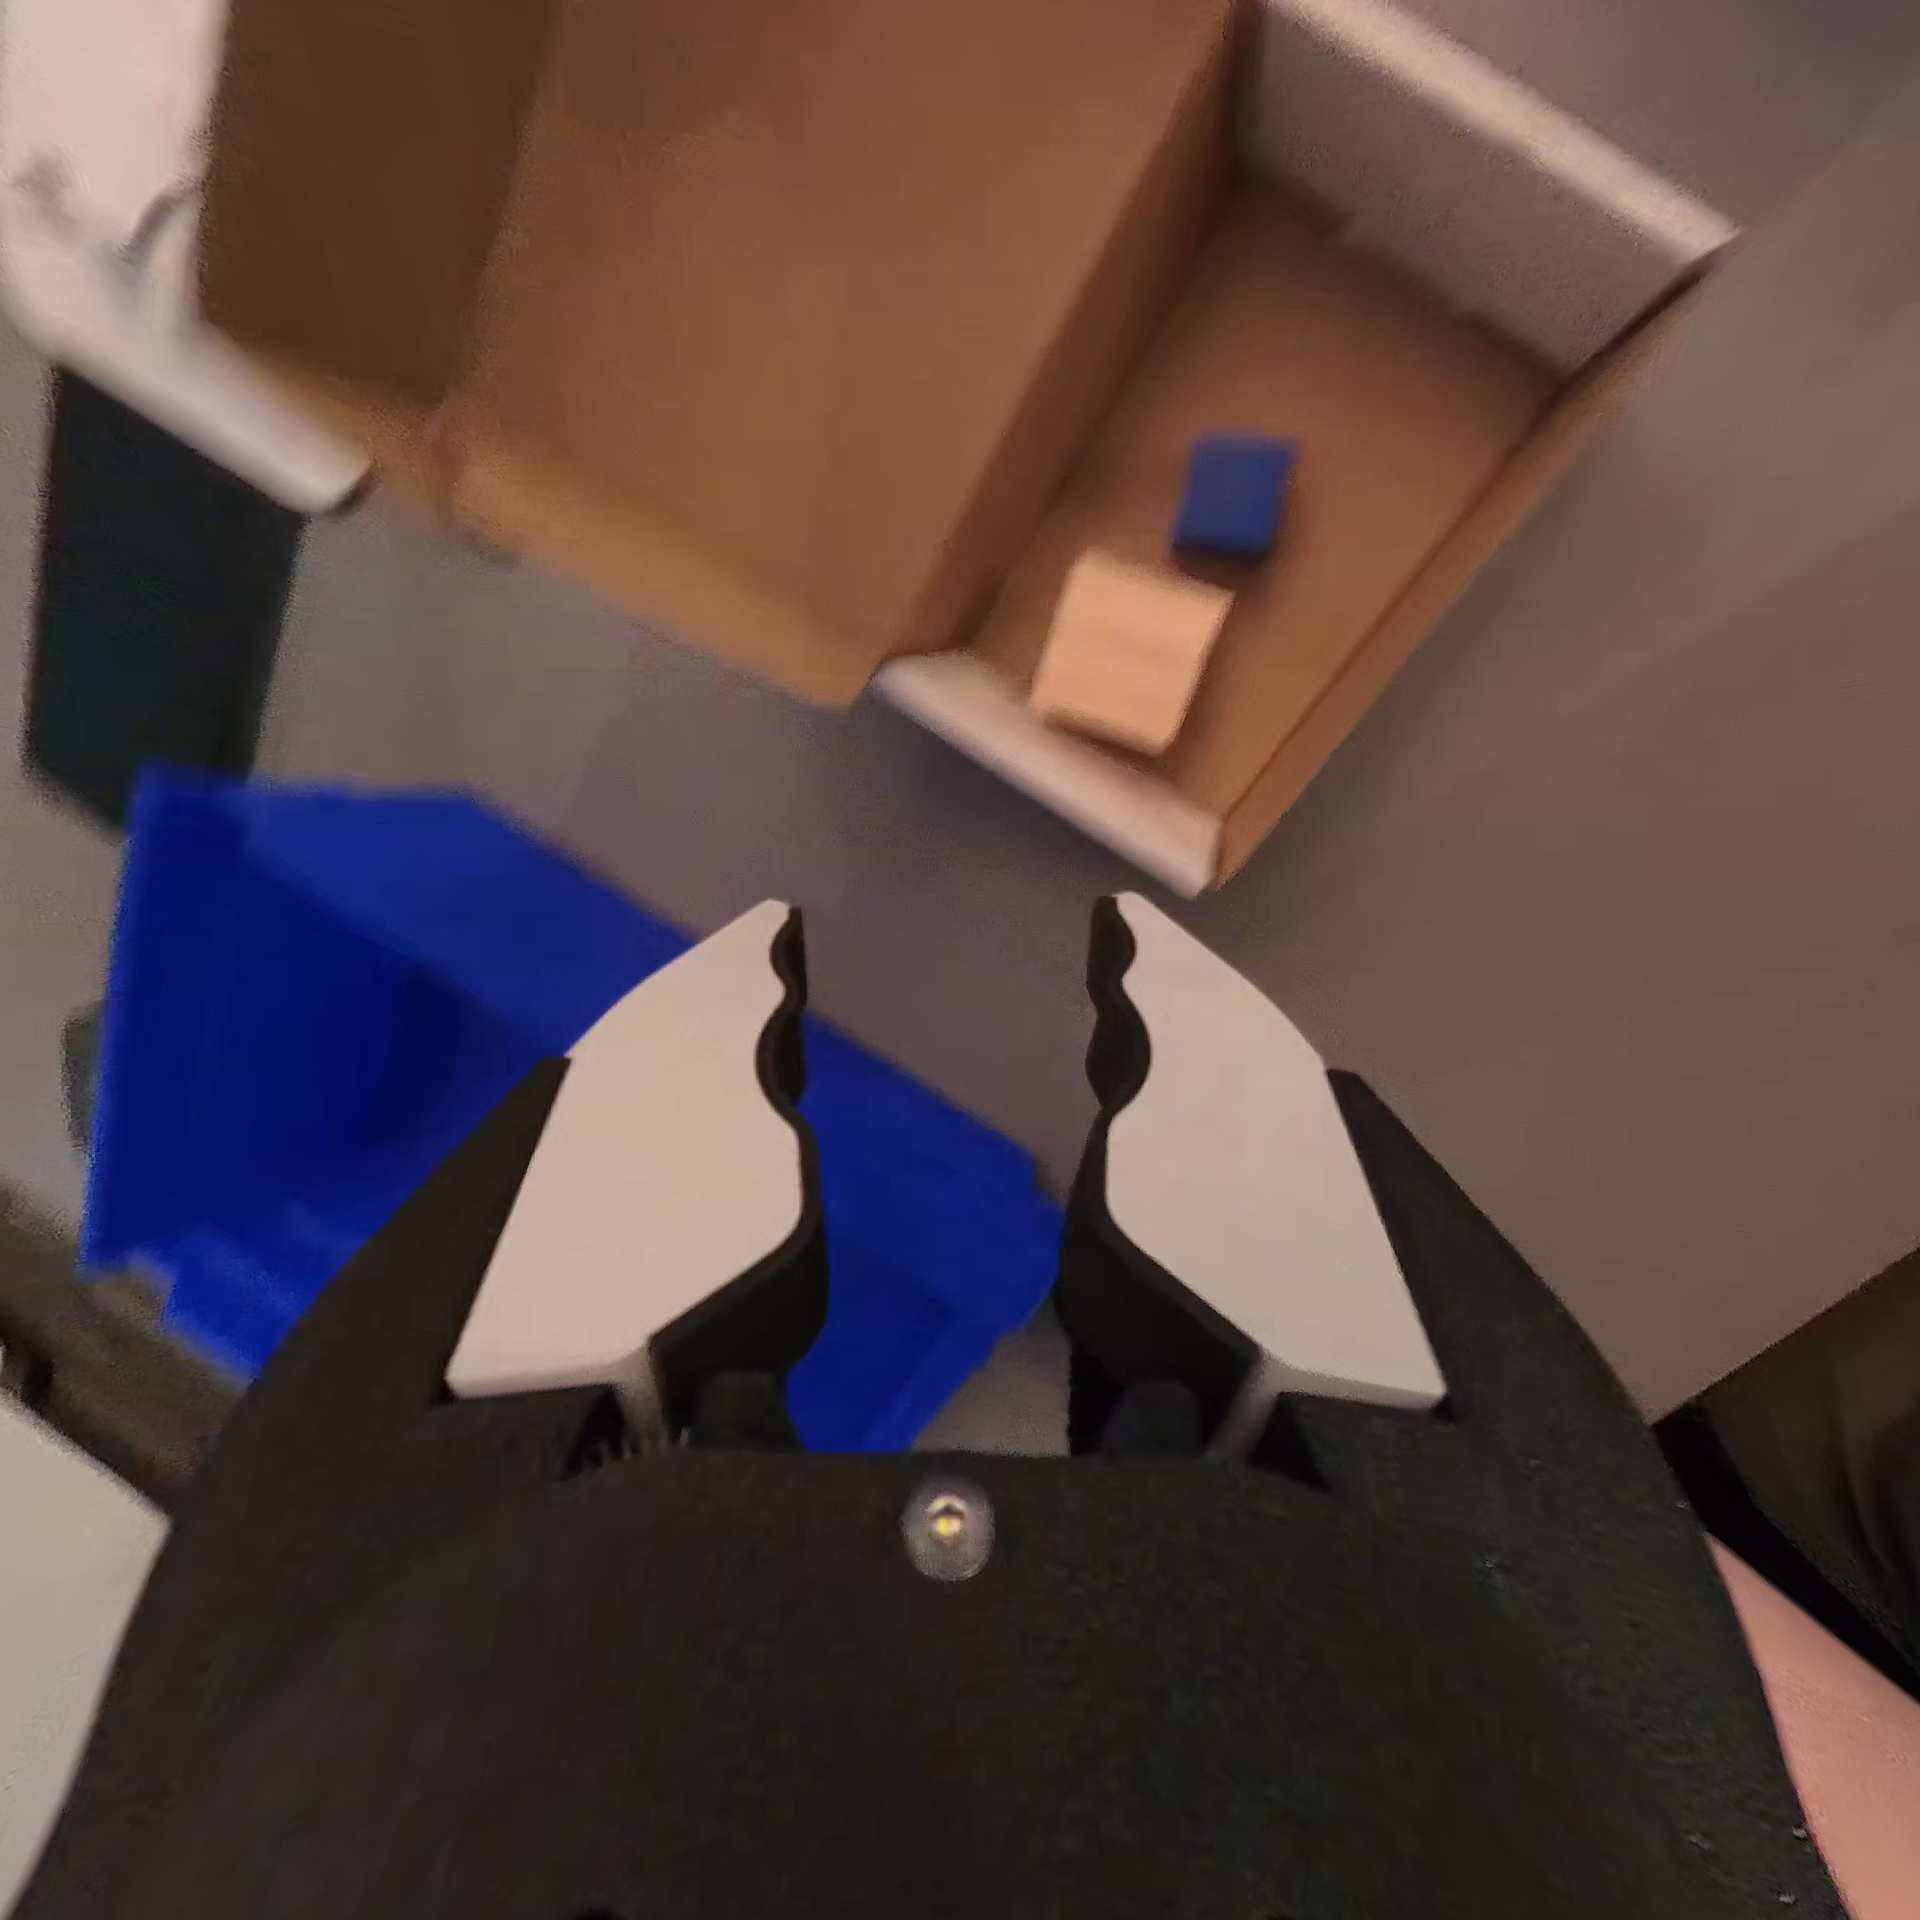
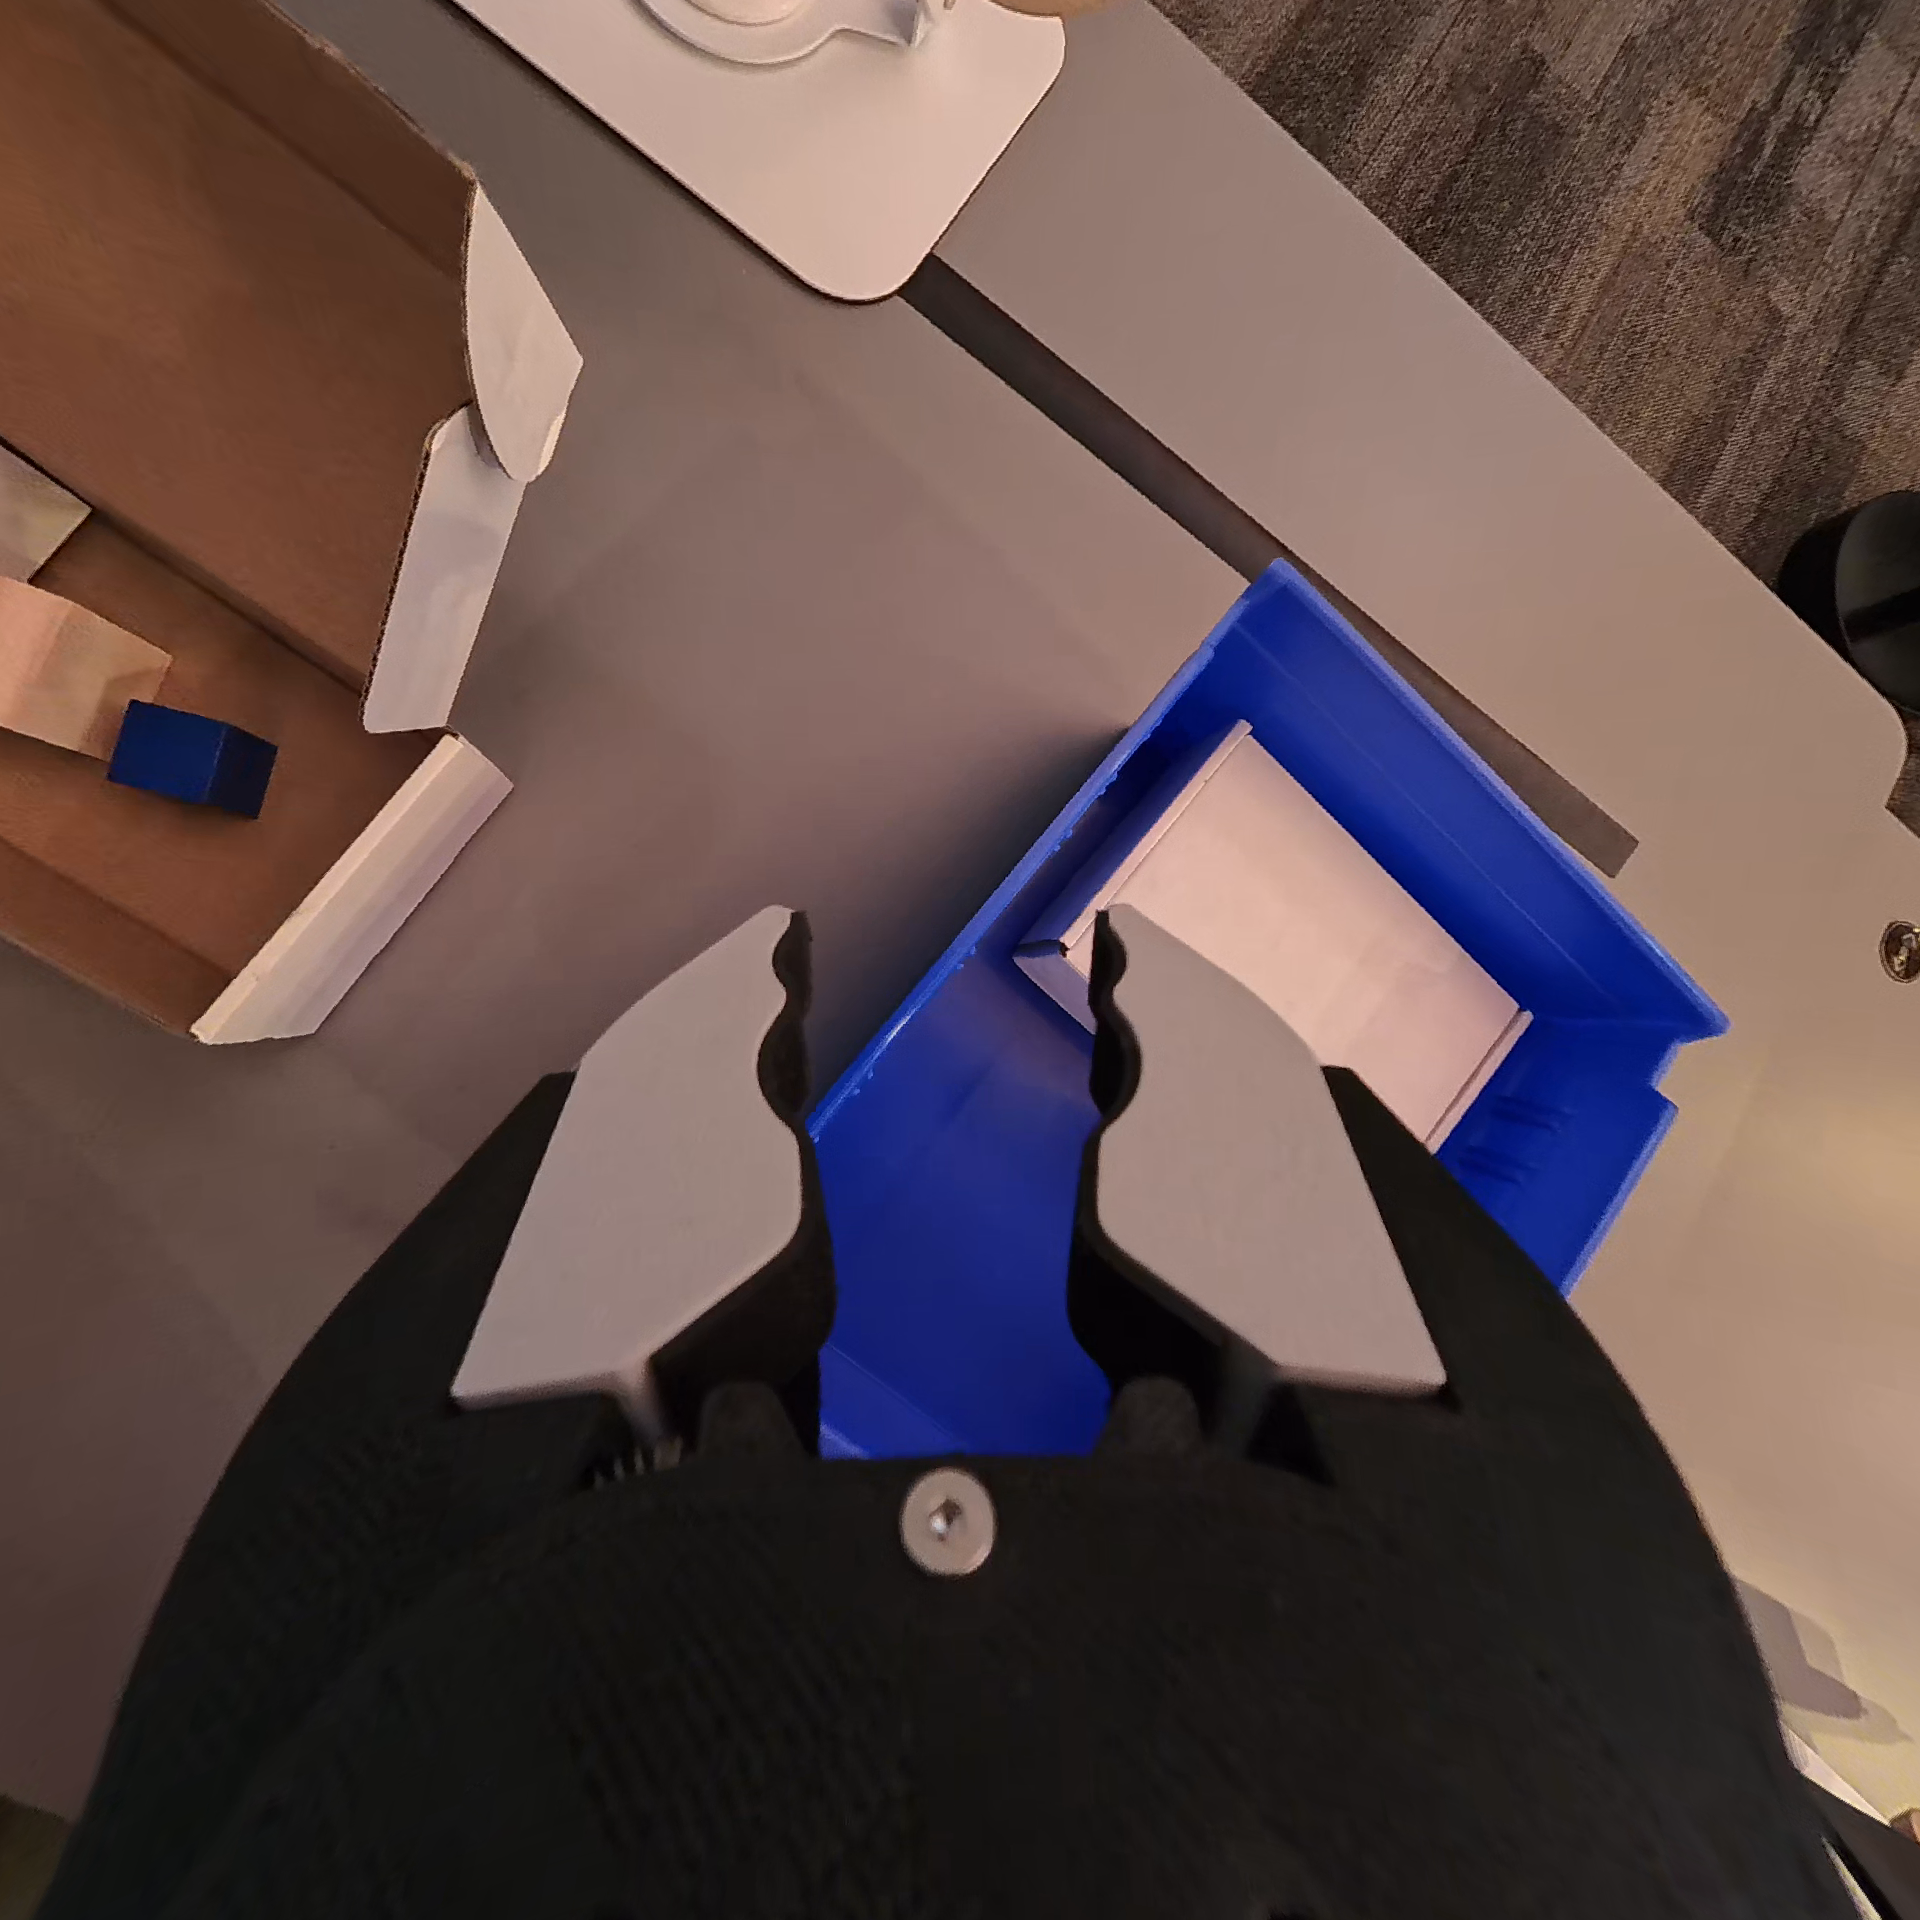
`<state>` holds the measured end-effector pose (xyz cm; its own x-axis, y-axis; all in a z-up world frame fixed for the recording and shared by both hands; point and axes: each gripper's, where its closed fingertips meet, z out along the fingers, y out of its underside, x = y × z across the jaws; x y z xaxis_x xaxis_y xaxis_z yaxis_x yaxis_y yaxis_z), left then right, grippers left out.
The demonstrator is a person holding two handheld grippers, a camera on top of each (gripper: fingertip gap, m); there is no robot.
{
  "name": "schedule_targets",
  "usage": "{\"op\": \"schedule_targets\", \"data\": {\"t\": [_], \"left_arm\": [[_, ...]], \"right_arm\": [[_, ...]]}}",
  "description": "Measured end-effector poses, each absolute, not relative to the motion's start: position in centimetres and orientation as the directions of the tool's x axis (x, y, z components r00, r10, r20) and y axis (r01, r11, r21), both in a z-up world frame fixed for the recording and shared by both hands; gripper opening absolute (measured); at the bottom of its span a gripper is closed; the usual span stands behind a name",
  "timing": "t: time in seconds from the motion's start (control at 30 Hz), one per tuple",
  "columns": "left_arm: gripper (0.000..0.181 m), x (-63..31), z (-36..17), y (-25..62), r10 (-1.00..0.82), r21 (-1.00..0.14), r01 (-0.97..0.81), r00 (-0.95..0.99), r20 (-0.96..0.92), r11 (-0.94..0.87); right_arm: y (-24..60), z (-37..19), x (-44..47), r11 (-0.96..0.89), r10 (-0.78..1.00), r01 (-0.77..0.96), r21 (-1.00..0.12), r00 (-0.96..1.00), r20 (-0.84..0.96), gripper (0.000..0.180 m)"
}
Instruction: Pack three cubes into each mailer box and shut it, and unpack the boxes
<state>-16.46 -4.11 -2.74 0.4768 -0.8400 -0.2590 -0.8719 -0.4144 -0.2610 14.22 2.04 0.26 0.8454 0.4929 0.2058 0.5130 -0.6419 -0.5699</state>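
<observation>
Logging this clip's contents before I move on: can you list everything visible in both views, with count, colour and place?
Open cardboard mailer box: one, brown inside, white outside, on the table, lid up.
Small blue cube: one, on the box floor.
Pale wooden cube: one, beside the blue cube in the box.
Blue plastic bin: one, on the table beside the box.
White flat box: one, inside the bin.
Grey table: one, under everything.
White mat: one, at the table's far edge.
Left tool: open, empty, above the table.
Right tool: open, empty, over the bin.
</observation>
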Motion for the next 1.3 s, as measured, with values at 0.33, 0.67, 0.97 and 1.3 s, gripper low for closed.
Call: {"op": "schedule_targets", "data": {"t": [0.33, 0.67, 0.97, 1.3], "left_arm": [[0.052, -34.5, -6.0, -6.3, -0.474, -0.007, -0.486, 0.857, -0.203, -0.874], [0.047, -33.4, -10.6, -6.6, -0.558, 0.146, -0.553, 0.83, 0.006, -0.82], [0.052, -32.9, -13.2, -7.3, -0.501, 0.267, -0.511, 0.858, 0.11, -0.817], [0.053, -32.3, -14.5, -7.3, -0.479, 0.306, -0.505, 0.863, 0.163, -0.807]], "right_arm": [[1.9, -0.4, 13.7, -0.651, 0.506, 0.538, -0.536, 0.833, 0.222, 0.053], [1.9, -1.6, 13.6, -0.679, 0.516, 0.547, -0.49, 0.83, 0.212, 0.053], [2.0, -2.2, 13.8, -0.694, 0.516, 0.545, -0.471, 0.832, 0.203, 0.053], [2.0, -2.2, 14.2, -0.703, 0.509, 0.533, -0.47, 0.84, 0.191, 0.053]]}}
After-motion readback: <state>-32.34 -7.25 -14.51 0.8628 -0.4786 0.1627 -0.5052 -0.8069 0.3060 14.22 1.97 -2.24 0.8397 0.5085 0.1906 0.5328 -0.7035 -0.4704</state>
